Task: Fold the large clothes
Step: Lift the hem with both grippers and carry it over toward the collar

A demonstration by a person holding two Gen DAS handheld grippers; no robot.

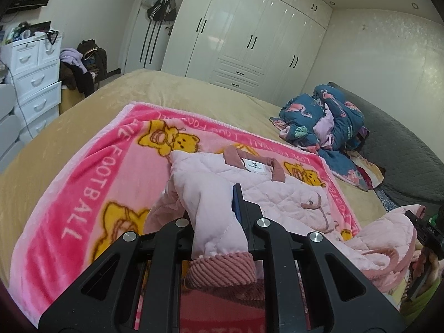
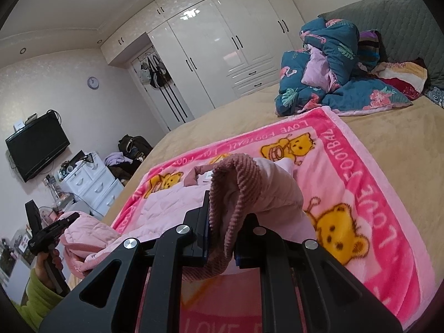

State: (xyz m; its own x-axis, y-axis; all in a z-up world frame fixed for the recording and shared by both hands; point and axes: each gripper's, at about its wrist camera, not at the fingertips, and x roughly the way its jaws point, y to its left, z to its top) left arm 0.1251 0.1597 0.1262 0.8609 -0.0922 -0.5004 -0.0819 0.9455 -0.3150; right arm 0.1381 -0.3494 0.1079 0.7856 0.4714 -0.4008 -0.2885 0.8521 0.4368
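A pale pink quilted jacket (image 1: 277, 194) with dusty-rose ribbed cuffs and collar lies on a pink bear-print blanket (image 1: 83, 194) on the bed. My left gripper (image 1: 219, 222) is shut on one sleeve just above its ribbed cuff (image 1: 222, 272), held above the blanket. My right gripper (image 2: 222, 230) is shut on the other sleeve at its ribbed cuff (image 2: 236, 199), also lifted. The jacket body (image 2: 172, 202) lies flat between them. The other hand-held gripper shows at the right edge of the left wrist view (image 1: 424, 230) and at the left edge of the right wrist view (image 2: 50, 230).
The bed has a tan cover (image 1: 194, 88). A bundled blue flamingo quilt (image 1: 324, 116) and other bedding lie near the grey headboard (image 1: 402, 149). White wardrobes (image 1: 249, 36) stand behind. White drawers (image 1: 36, 72) and a chair piled with clothes (image 1: 83, 66) stand beside the bed.
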